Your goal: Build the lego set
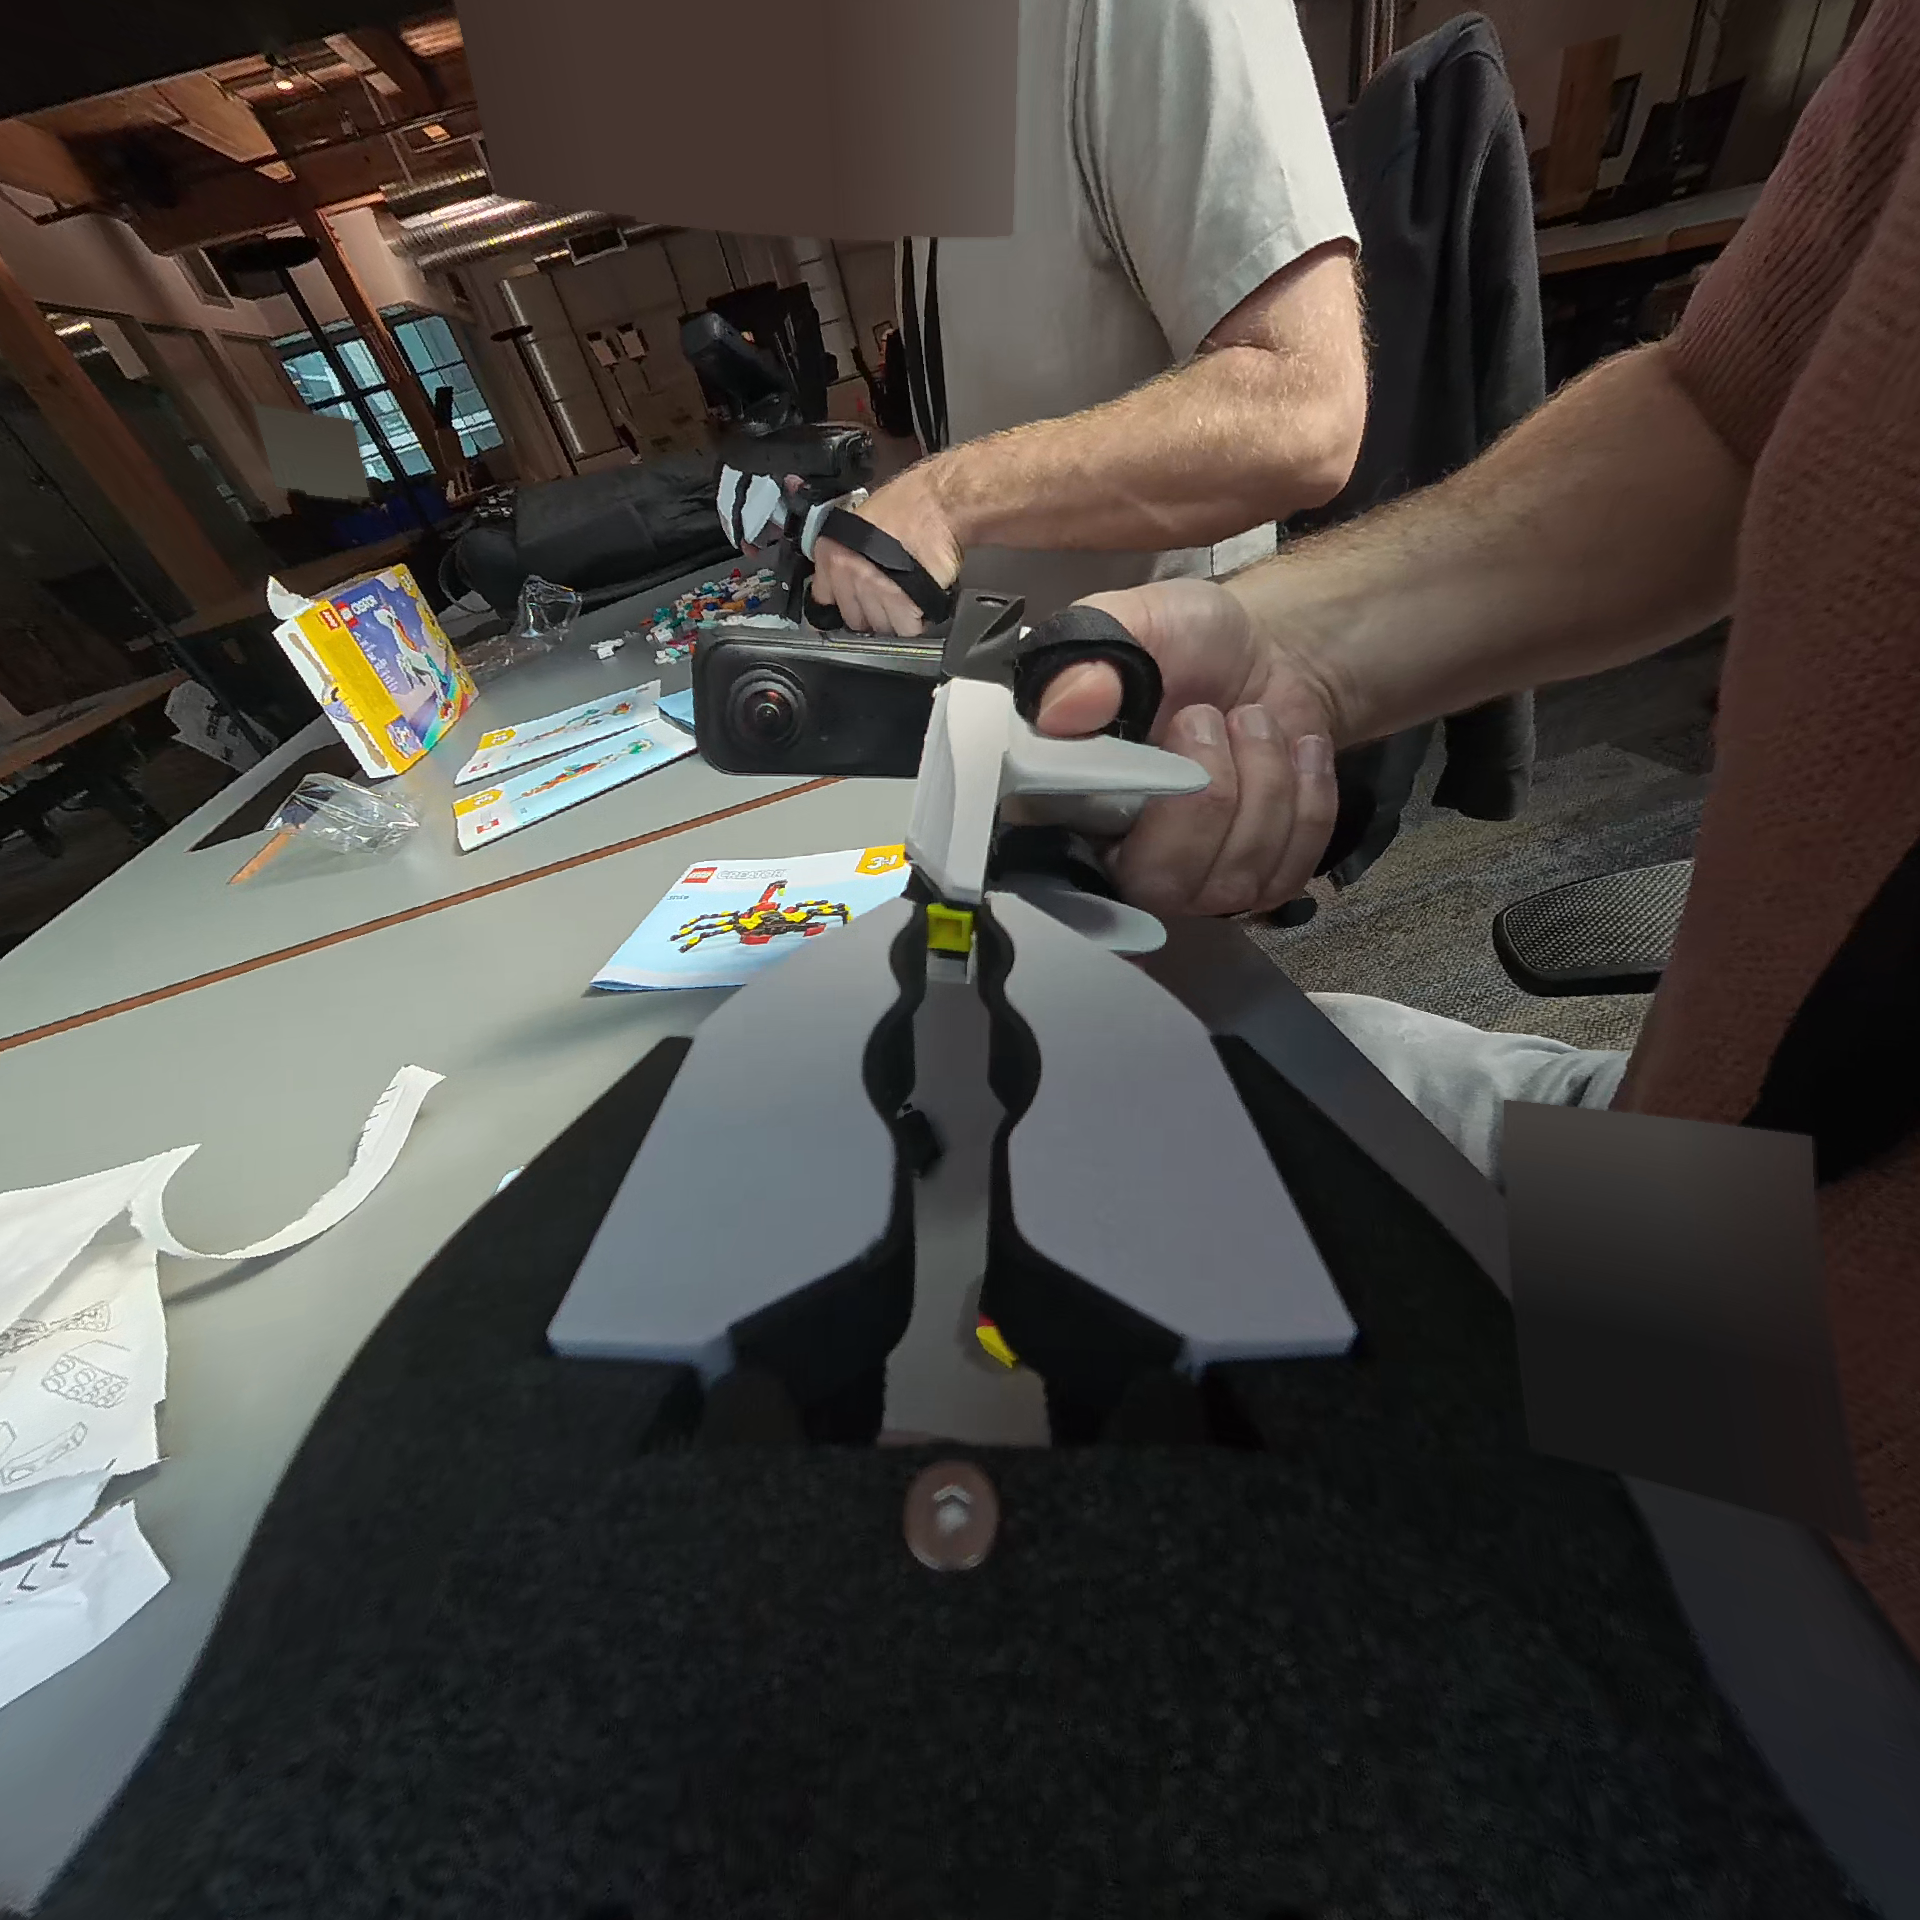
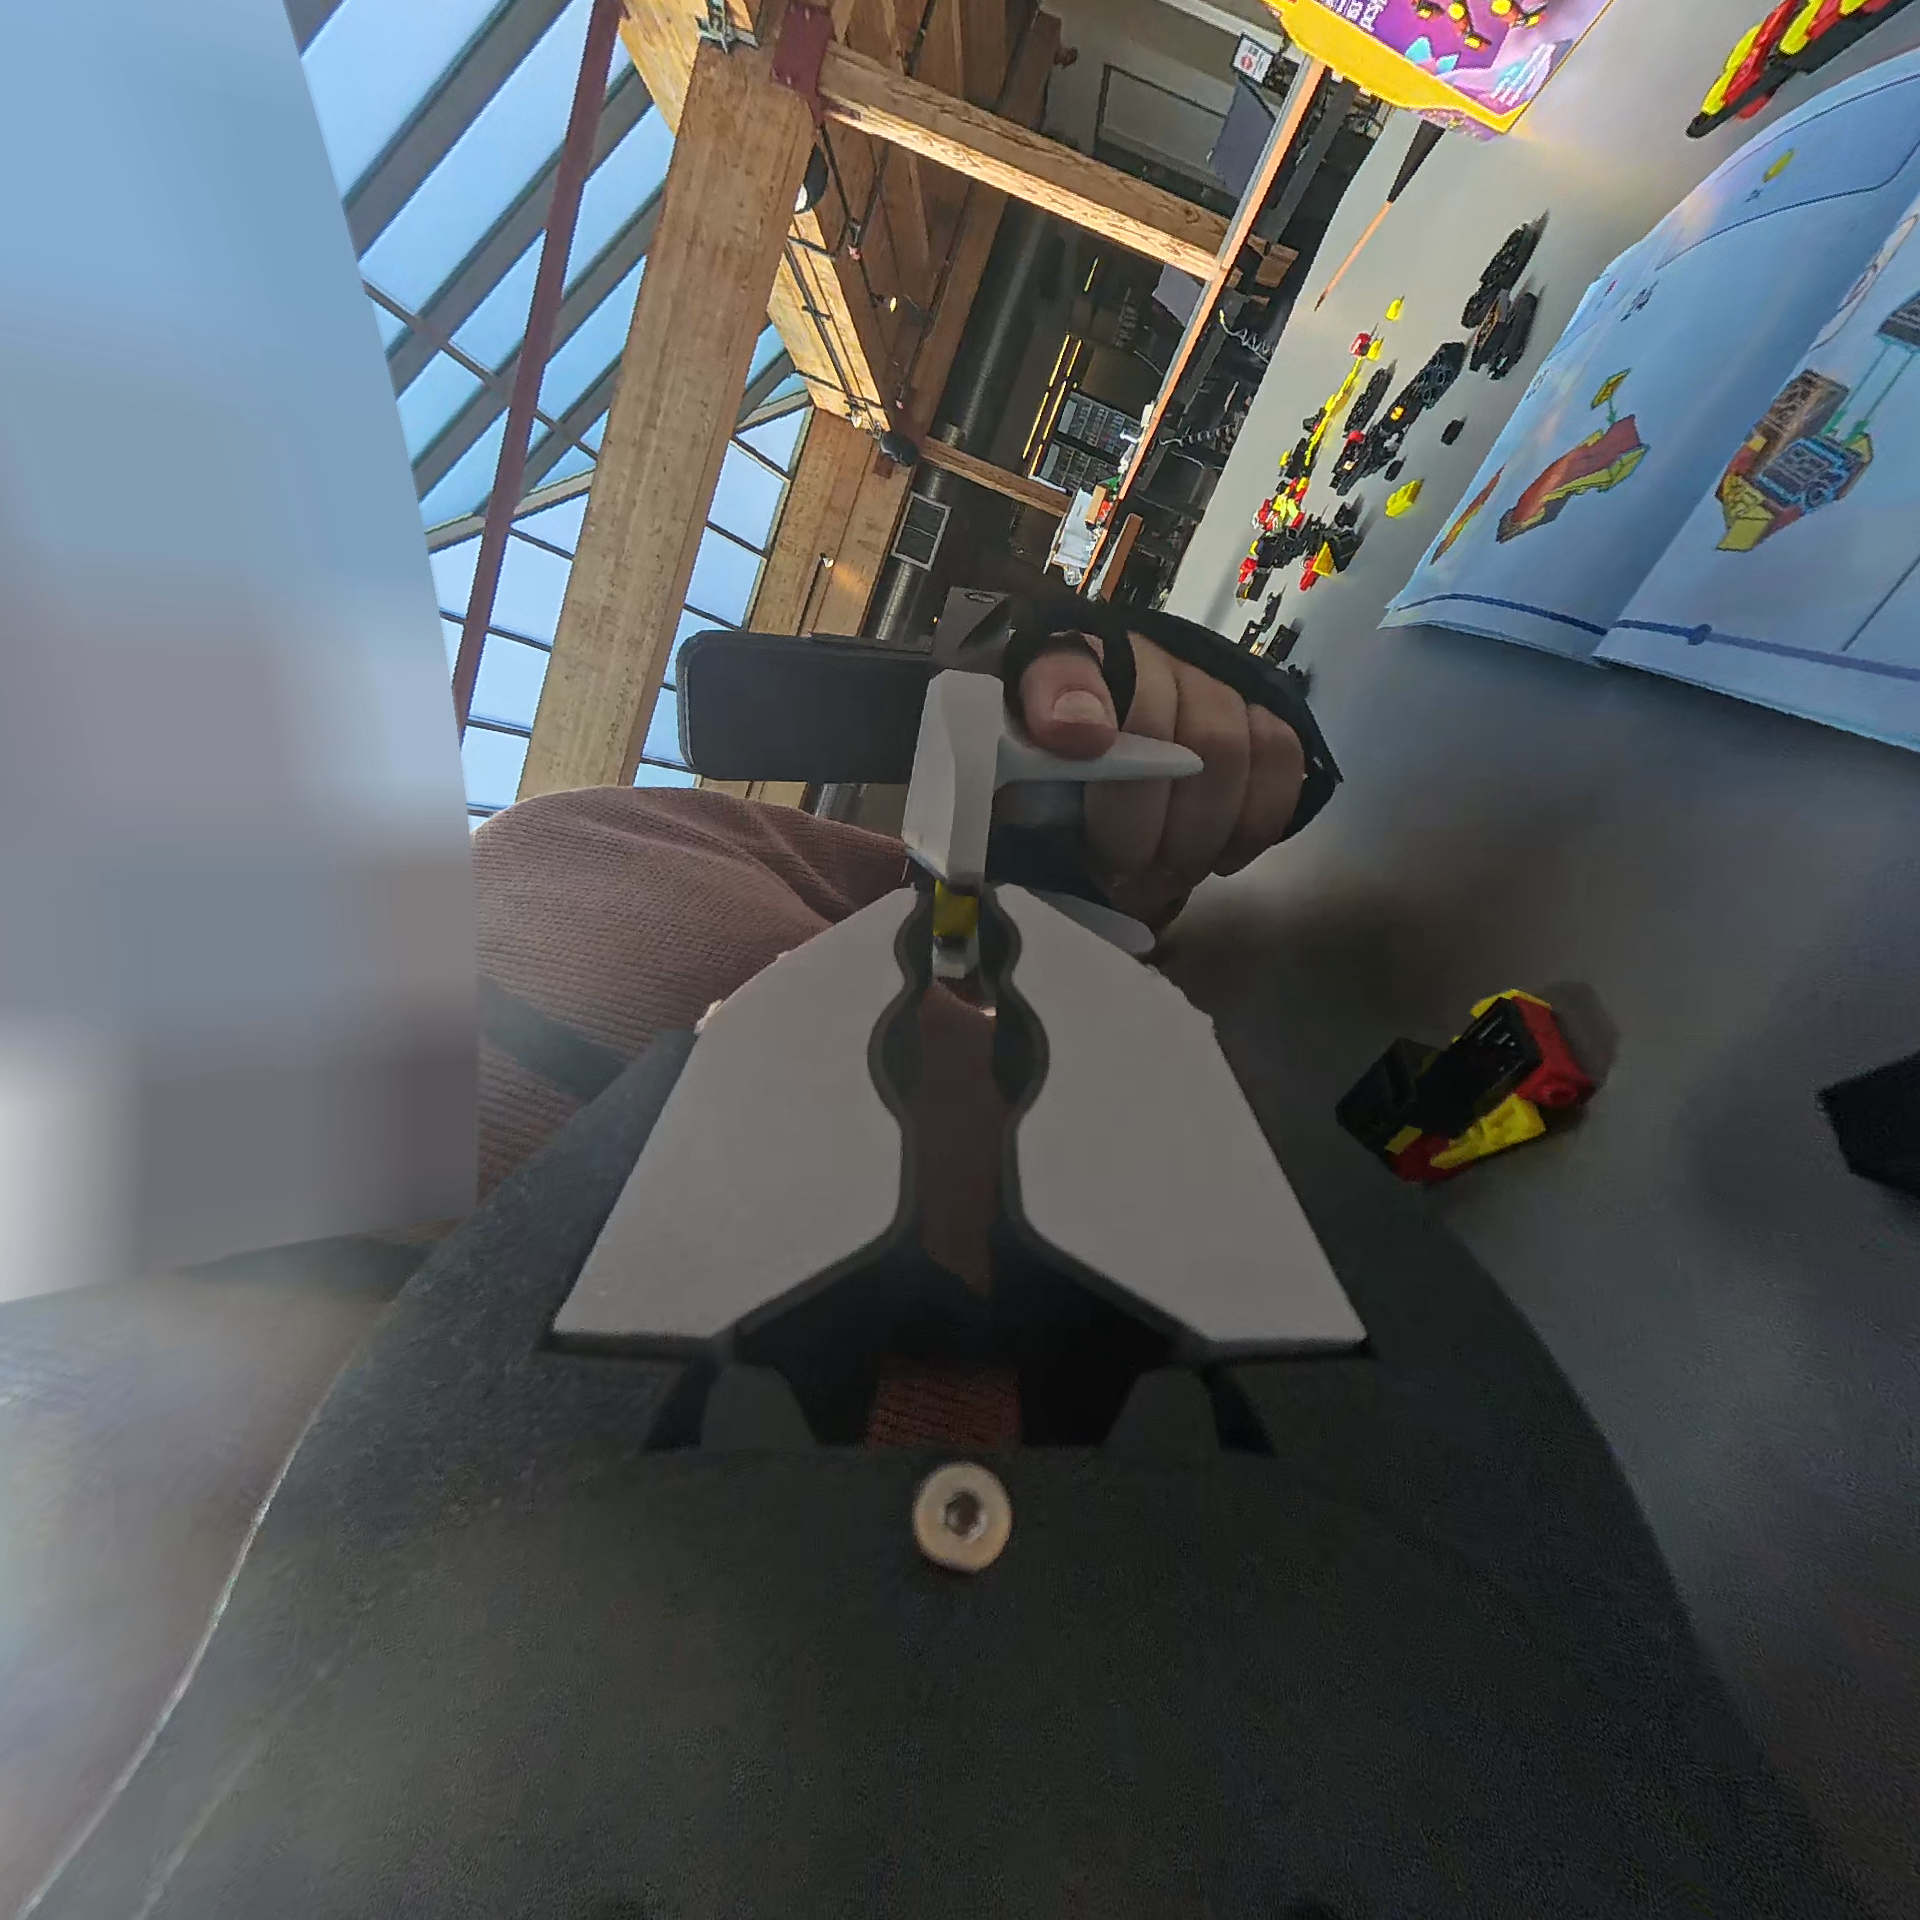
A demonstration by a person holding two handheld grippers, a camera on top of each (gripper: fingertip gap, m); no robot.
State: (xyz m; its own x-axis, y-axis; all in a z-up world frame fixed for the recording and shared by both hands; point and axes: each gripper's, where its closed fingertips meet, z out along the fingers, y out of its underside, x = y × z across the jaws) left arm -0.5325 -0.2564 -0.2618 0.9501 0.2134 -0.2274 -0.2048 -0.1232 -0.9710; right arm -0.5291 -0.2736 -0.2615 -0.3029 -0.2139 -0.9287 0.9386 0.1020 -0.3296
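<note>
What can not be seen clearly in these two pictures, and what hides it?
- Yellow brick, left wrist view: both grippers' tips cover most of it, so its shape is unclear.
- Yellow brick, right wrist view: which gripper clamps it cannot be told.
- Loose pieces, right wrist view: too small to sort.
- Open instruction booklet, right wrist view: cut off by the right edge.

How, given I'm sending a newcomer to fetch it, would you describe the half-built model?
On the grey table, look this side of the open blue booklet and the scattered bricks. The model lies beside the right tongs, which pinch a yellow brick. Unlike them, it is one joined black, red and yellow block.
</note>
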